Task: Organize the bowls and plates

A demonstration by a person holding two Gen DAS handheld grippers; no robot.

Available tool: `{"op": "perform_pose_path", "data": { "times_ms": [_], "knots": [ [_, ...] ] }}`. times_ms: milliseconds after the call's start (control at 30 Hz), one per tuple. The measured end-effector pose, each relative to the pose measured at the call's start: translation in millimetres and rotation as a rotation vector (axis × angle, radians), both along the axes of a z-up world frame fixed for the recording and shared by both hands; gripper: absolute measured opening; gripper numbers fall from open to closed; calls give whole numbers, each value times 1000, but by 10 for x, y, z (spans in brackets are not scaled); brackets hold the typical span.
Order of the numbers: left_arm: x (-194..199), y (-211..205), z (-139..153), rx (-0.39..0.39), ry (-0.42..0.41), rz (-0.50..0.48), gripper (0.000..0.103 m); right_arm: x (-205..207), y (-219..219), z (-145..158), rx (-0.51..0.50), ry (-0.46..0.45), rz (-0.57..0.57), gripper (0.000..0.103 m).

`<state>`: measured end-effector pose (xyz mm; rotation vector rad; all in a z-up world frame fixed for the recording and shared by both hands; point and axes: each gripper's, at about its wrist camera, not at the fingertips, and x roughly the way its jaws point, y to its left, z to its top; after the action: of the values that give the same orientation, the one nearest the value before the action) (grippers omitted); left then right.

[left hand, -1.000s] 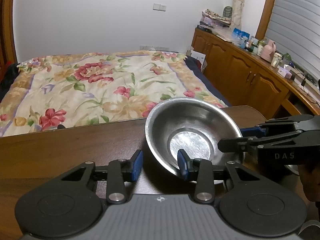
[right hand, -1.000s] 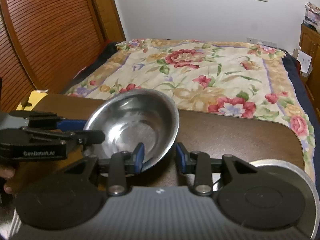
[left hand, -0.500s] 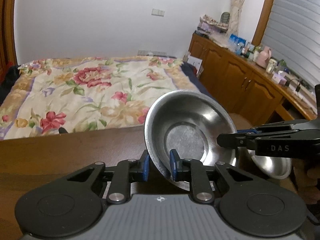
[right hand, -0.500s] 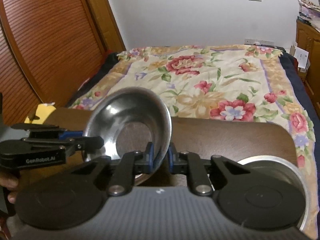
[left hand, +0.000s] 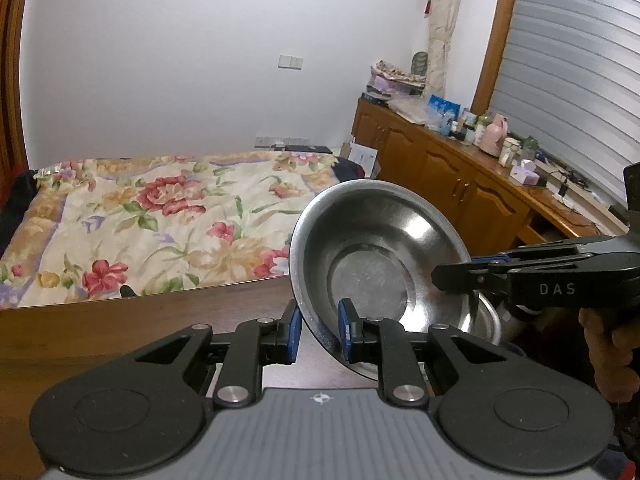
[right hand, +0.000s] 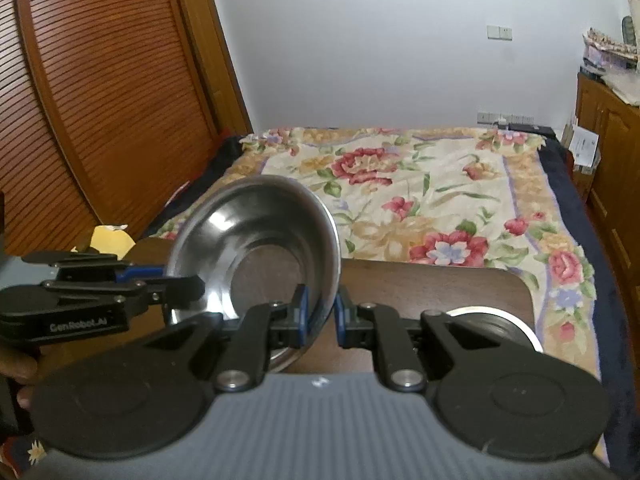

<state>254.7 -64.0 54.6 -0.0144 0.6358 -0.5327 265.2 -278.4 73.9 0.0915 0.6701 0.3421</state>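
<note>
Left wrist view first: a steel bowl (left hand: 372, 256) is held up off the dark wooden table (left hand: 140, 320), tilted so its inside is turned toward the camera. Its near rim is pinched between the blue pads (left hand: 345, 330) of the left gripper (left hand: 319, 332), so that gripper is closed down tight on the bowl wall. The opposite side of the same rim is clamped by the right gripper (left hand: 452, 276), which is seen coming in from the right with a hand (left hand: 608, 344) wrapped around its handle. A second steel bowl (left hand: 486, 318) is sat on the table just behind and below the lifted one, mostly hidden by it.

From the right wrist view, the same bowl (right hand: 256, 248) is seen gripped by the right gripper (right hand: 320, 320), narrowed onto the rim, with the left gripper (right hand: 188, 284) latched on at the far left edge. A round metal plate (right hand: 504, 326) is laid flat on the table (right hand: 432, 284) to the right, partly covered by the gripper body. A floral bedspread (right hand: 420, 200) is spread across the bed beyond the table.
</note>
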Motion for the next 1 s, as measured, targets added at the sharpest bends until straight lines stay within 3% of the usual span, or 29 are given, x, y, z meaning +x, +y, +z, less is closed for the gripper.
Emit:
{"op": "perform_pose_path", "data": {
  "times_ms": [567,1000],
  "knots": [
    [-691,-5,140,15,-58,-57,21,-618,-106,38,2,-42,-7,15],
    [-1029,-30,-111,11,-5,-83,21,-903,-204,-260,61,6,-9,14]
  ]
}}
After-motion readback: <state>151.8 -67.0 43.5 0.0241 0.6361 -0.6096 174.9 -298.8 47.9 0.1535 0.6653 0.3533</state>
